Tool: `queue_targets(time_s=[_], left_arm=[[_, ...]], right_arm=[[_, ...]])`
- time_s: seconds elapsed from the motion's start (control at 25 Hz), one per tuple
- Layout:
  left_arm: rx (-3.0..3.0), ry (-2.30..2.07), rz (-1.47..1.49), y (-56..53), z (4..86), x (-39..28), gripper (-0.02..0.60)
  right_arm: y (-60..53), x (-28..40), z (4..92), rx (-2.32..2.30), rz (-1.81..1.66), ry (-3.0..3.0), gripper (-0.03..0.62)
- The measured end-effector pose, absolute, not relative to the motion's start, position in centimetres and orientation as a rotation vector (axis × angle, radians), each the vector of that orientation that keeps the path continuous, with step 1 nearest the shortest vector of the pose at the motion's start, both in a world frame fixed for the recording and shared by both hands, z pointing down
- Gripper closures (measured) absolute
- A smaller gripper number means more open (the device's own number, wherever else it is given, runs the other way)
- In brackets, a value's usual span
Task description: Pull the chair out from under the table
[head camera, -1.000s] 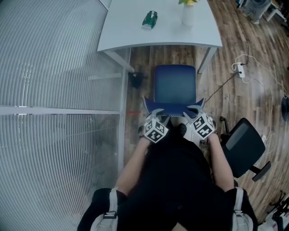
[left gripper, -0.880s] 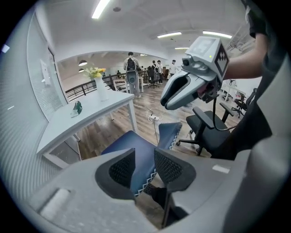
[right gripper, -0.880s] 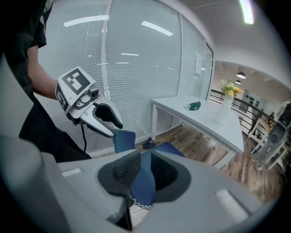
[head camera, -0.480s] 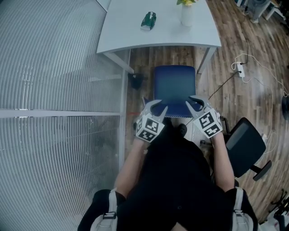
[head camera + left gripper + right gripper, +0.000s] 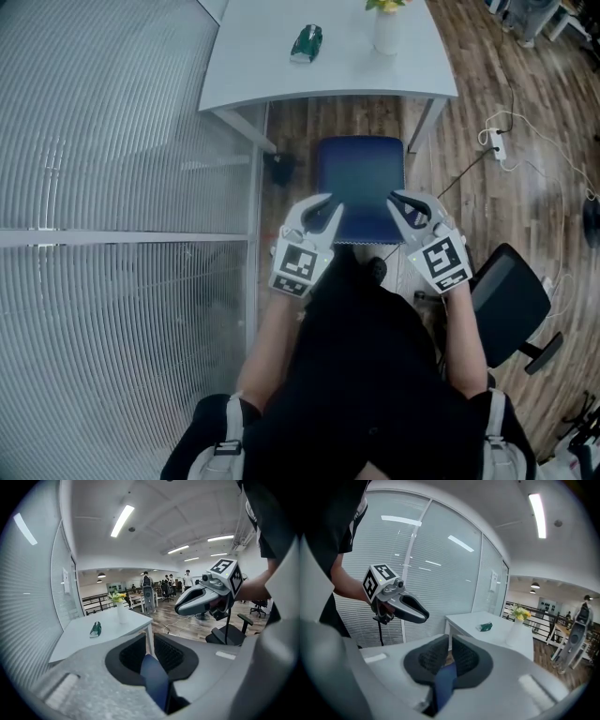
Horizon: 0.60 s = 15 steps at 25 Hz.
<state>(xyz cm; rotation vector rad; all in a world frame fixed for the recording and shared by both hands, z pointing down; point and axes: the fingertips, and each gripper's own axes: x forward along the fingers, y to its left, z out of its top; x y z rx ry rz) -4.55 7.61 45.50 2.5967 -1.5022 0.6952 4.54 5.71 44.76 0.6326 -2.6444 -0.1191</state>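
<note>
The person point(image 5: 366, 375), in black clothing, extends both forearms forward.

The left gripper point(image 5: 319, 211) and the right gripper point(image 5: 410, 211) are level with each other. Each has its marker cube toward the person, and its tips lie over the near edge of the chair point(image 5: 361, 183).

- **Left gripper:** the jaws have just been closing. The left gripper view shows the black pads a narrow slit apart. The blue of the chair shows low in the slit, and no pad presses on it.
- **Right gripper:** the jaws have just been closing. The right gripper view shows the same condition: a thin gap, chair blue low in the gap, nothing clamped.

The chair is dark blue. It has a padded, roughly square seat with rounded corners, and a darker strip along the near edge under the gripper tips. It stands on the wood floor point(image 5: 469, 216) directly in front of the person. The whole seat shows clear of the front edge of the table point(image 5: 272, 80), in line with the space between the two front legs.

A black office chair point(image 5: 506, 300) stands to the right, near the person. Farther right, a white power strip point(image 5: 497, 145) with its cable lies on the floor. A slatted partition point(image 5: 112, 187) fills the left side.

The table is white with a curved front edge. A green packet point(image 5: 309, 41) and a white vase point(image 5: 387, 28) holding yellow flowers stand on it.
</note>
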Motion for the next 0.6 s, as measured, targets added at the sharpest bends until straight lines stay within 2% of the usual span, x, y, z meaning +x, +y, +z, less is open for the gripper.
queue_targets(time_s=[0.08, 0.6], left_arm=[[2.616, -1.519, 0.662, 7.5, 44.5, -4.5, 0.523], [2.777, -1.460, 0.621, 7.6, 42.3, -2.2, 0.571]], right_arm=[[5.8, 4.4, 44.0, 0.641, -0.125, -2.677, 0.590], [6.0, 4.5, 43.1, 0.638, -0.117, -2.697, 0.592]])
